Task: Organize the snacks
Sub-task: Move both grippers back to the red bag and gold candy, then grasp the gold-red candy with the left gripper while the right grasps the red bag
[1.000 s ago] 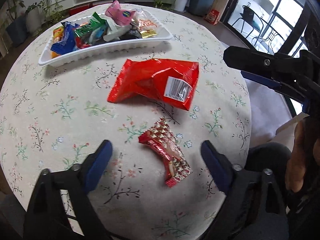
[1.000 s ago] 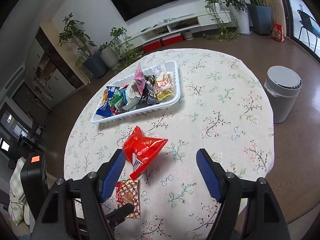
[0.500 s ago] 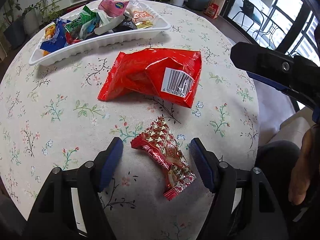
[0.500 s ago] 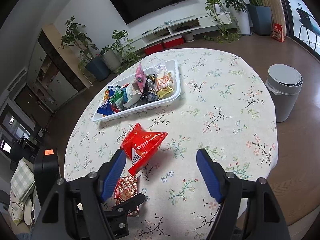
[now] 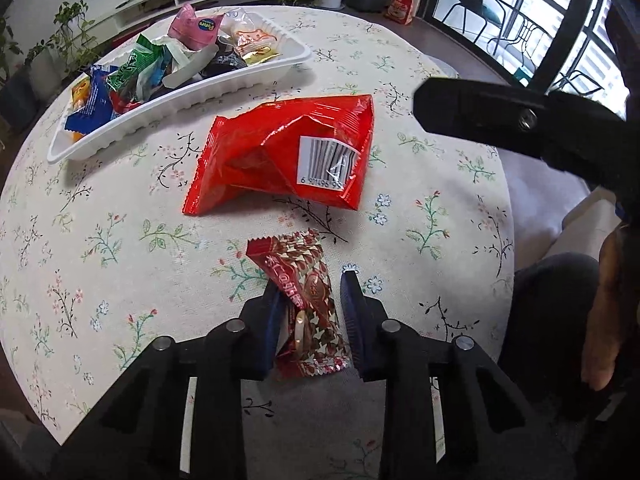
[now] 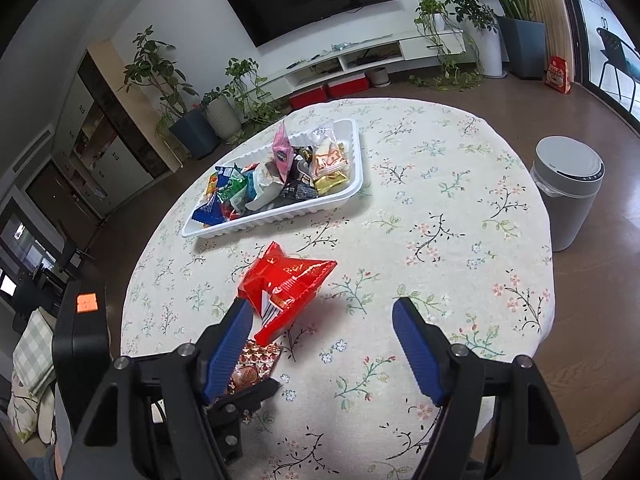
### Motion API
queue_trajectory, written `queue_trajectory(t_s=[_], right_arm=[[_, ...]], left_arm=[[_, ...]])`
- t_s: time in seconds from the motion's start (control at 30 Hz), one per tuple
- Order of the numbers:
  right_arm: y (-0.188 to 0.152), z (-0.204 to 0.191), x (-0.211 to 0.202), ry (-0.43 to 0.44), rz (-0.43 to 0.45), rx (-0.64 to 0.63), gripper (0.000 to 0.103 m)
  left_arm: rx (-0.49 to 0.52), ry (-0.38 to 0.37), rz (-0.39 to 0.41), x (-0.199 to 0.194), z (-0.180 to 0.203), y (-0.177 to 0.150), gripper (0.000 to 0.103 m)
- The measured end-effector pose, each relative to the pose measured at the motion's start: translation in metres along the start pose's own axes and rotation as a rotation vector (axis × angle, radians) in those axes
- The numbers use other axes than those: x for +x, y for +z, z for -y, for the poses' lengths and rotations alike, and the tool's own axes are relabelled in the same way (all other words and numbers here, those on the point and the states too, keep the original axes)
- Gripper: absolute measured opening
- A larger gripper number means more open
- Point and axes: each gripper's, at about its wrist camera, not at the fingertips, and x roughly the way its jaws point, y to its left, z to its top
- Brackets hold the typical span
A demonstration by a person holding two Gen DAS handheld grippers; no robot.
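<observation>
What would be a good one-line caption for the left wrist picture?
Left gripper closing on a small red snack packet, a big red bag and full white tray beyond.

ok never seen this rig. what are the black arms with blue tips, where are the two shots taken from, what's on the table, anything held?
No robot: a person holds a two-finger claw in each hand, with a fisheye camera on each looking along its fingers. In the left view, the left claw has just been closing around a small red patterned snack packet. The right claw hangs open and empty. On the floral tablecloth lie a large red snack bag and a white tray full of snacks.
</observation>
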Motion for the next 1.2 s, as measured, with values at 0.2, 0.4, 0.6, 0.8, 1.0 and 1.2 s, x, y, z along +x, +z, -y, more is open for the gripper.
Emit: queue_trajectory(t_s=[0.2, 0.4, 0.6, 0.8, 1.0, 1.2], right_arm=[[0.000, 0.001, -0.001, 0.002, 0.005, 0.000, 0.076], [0.000, -0.001, 0.001, -0.011, -0.008, -0.014, 0.076], [-0.001, 0.000, 0.001, -0.024, -0.009, -0.015, 0.076], [0.000, -0.003, 0.002, -0.023, -0.007, -0.033, 0.076], [0.007, -0.025, 0.008, 0.018, -0.037, -0.179, 0.083], [0.019, -0.073, 0.037, -0.047, -0.151, -0.543, 0.083]], left_arm=[[0.018, 0.005, -0.003, 0.001, 0.000, 0.002, 0.025], [0.015, -0.028, 0.013, 0.000, -0.006, 0.000, 0.019], [0.006, -0.063, 0.037, -0.006, -0.014, -0.001, 0.014], [-0.063, -0.074, 0.065, -0.023, -0.049, -0.012, 0.014], [-0.117, -0.080, 0.095, -0.040, -0.087, -0.035, 0.014], [-0.196, -0.094, 0.135, -0.054, -0.126, -0.051, 0.014]])
